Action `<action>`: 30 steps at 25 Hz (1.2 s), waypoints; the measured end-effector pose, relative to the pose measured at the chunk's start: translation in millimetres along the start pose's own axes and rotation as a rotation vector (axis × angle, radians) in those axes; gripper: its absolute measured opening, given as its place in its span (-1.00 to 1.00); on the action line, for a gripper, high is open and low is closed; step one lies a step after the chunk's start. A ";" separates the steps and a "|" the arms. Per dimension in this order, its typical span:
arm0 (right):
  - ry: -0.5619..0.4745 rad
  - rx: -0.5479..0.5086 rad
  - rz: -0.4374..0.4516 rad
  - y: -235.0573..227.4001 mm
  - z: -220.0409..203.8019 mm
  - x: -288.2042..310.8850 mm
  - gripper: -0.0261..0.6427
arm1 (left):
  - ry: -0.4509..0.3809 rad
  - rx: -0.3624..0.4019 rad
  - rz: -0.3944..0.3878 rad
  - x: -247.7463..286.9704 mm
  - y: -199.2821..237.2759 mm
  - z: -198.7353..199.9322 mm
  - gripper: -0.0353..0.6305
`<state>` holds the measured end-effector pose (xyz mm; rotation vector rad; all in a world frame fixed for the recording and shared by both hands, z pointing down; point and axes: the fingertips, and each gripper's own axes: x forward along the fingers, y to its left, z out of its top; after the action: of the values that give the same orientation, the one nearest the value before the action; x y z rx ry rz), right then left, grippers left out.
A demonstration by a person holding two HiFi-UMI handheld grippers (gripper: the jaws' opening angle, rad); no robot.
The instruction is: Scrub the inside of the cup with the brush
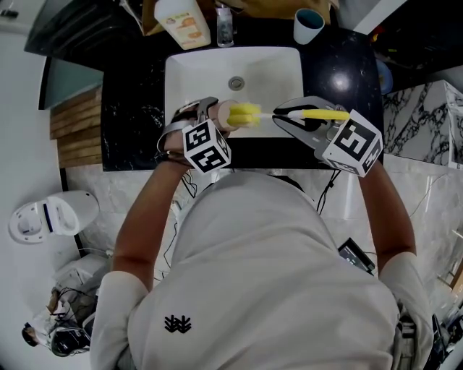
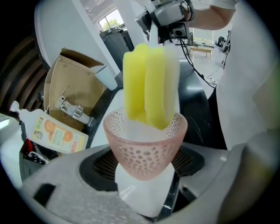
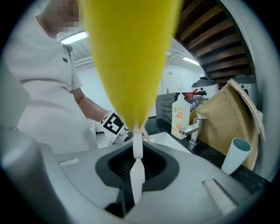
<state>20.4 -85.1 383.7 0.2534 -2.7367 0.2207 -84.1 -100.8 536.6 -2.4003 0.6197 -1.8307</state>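
In the left gripper view a pink perforated cup (image 2: 146, 144) sits between the jaws of my left gripper (image 2: 146, 186), mouth facing away, and the gripper is shut on it. The brush's yellow sponge head (image 2: 148, 83) sticks into the cup's mouth. In the head view the cup (image 1: 226, 115) and sponge head (image 1: 245, 114) meet over the front of the sink, with the left gripper (image 1: 211, 120) beside them. My right gripper (image 1: 291, 115) is shut on the brush's yellow handle (image 1: 320, 114). In the right gripper view the handle (image 3: 131, 57) fills the top, and its thin white stem (image 3: 137, 162) runs between the jaws.
A white sink basin (image 1: 282, 69) is set in a black counter (image 1: 130, 108). Behind it stand a bottle with an orange label (image 1: 182, 22), a small clear bottle (image 1: 225, 25) and a blue-lined white cup (image 1: 309, 25). A chrome faucet (image 2: 70, 109) and a brown paper bag (image 2: 72, 83) are at the back.
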 end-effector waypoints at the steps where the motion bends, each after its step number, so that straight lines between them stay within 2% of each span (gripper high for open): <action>1: -0.007 -0.002 0.000 0.6 2.8 -1.9 -0.79 | 0.005 0.002 0.005 0.0 1.5 -1.1 0.19; 7: -0.014 -0.002 -0.003 4.3 5.1 14.8 -0.79 | -0.022 0.023 0.008 -3.4 -2.0 10.9 0.19; 12: -0.005 0.012 -0.069 3.6 1.8 46.9 -0.79 | -0.022 0.027 0.043 -2.2 -0.2 22.3 0.19; 17: -0.025 0.113 -0.056 10.4 -1.9 66.9 -0.78 | 0.014 0.068 0.100 0.0 3.9 15.9 0.19; 21: -0.019 0.183 -0.027 10.4 -10.8 64.2 -0.78 | 0.017 0.053 0.129 -4.0 9.4 4.9 0.19; 30: -0.043 0.218 -0.042 4.8 -5.3 37.7 -0.79 | 0.019 0.093 0.164 -13.6 21.3 -2.8 0.19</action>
<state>-13.0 -85.0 402.5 0.3783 -2.7466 0.5092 -95.6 -115.0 518.9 -2.2050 0.6939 -1.7767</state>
